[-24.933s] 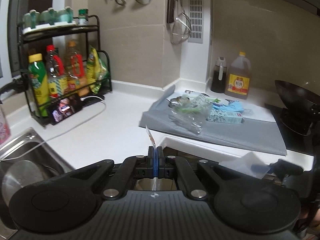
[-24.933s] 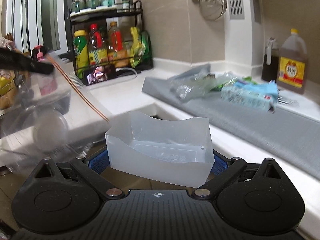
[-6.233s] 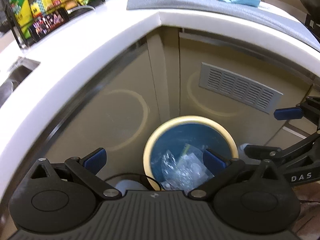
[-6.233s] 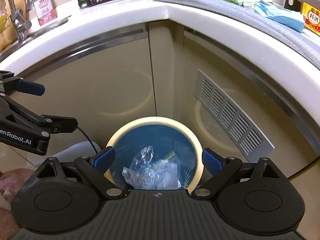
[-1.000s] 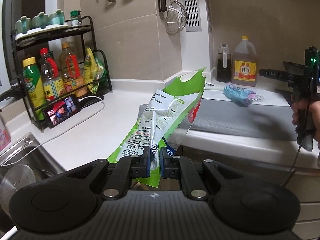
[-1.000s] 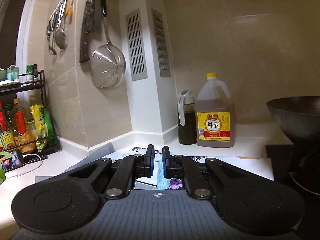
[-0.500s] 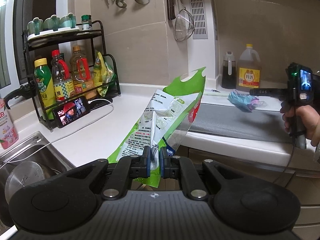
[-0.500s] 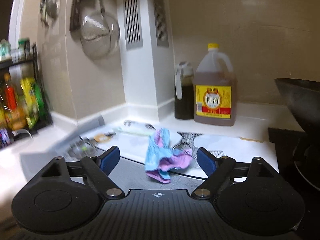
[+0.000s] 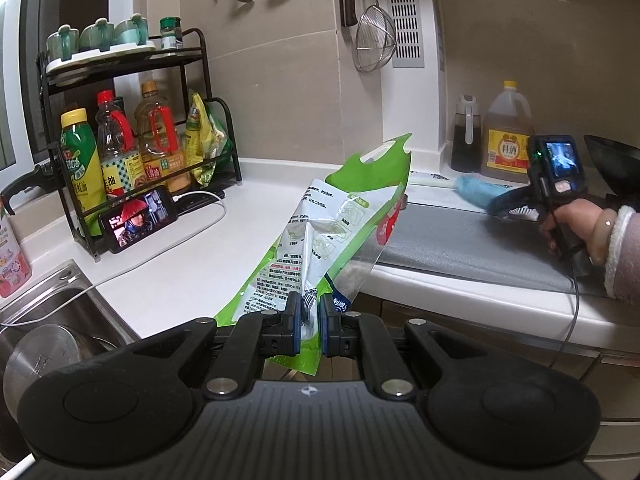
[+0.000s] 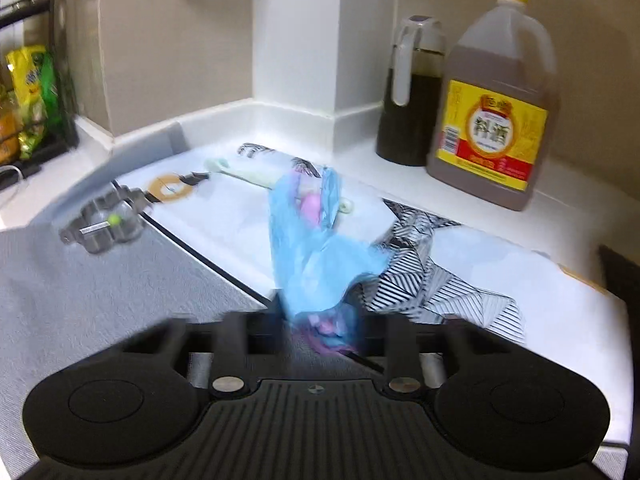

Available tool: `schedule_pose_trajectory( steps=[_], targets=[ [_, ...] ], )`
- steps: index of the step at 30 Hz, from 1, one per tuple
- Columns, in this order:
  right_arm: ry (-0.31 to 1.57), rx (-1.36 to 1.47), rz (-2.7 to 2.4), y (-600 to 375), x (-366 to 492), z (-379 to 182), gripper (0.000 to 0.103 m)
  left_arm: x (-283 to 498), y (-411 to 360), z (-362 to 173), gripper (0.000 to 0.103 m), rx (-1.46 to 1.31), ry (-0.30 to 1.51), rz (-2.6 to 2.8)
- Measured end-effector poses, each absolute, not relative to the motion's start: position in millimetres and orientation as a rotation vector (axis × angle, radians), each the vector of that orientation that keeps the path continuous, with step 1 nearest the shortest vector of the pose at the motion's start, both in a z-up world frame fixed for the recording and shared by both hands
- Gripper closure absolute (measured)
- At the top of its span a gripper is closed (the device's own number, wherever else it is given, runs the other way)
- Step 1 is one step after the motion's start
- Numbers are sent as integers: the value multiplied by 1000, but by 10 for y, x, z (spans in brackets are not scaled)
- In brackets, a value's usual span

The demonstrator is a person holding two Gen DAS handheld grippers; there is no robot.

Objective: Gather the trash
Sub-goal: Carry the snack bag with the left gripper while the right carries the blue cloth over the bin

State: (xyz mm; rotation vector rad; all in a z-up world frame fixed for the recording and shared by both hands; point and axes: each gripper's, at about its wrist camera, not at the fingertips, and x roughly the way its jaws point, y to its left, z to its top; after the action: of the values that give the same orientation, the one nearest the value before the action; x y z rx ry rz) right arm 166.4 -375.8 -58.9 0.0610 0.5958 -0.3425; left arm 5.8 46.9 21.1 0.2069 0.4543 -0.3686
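My left gripper [image 9: 310,318] is shut on the lower edge of a green and white plastic food bag [image 9: 332,224] and holds it up in front of the counter edge. In the right wrist view a crumpled blue plastic bag with pink inside [image 10: 316,248] lies on the patterned white sheet [image 10: 460,248]. My right gripper [image 10: 318,328] is right at its near end; the fingers are blurred with motion and I cannot tell how wide they stand. In the left wrist view the right gripper [image 9: 516,200] reaches onto the blue bag [image 9: 476,194].
A grey mat [image 9: 460,240] covers the counter. A metal cutter [image 10: 106,226] lies on it. A cooking wine jug [image 10: 492,112] and a dark oil bottle [image 10: 412,92] stand in the corner. A bottle rack [image 9: 132,140], a phone [image 9: 140,218] and a sink [image 9: 44,316] are at the left.
My right gripper opened wide, then dropped forward onto the blue bag, which now lies between its fingers. My left gripper keeps the green bag and has drawn back slightly.
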Motion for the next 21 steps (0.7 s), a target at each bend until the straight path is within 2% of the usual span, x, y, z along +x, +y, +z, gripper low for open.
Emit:
schedule_pose_trajectory(
  steps=[9, 21],
  targets=[
    [424, -15, -303, -3288, 955, -351, 84, -8, 520, 182, 93, 189, 450, -382],
    [302, 54, -133, -2519, -131, -113, 84, -262, 640, 176, 93, 169, 430, -398]
  ],
)
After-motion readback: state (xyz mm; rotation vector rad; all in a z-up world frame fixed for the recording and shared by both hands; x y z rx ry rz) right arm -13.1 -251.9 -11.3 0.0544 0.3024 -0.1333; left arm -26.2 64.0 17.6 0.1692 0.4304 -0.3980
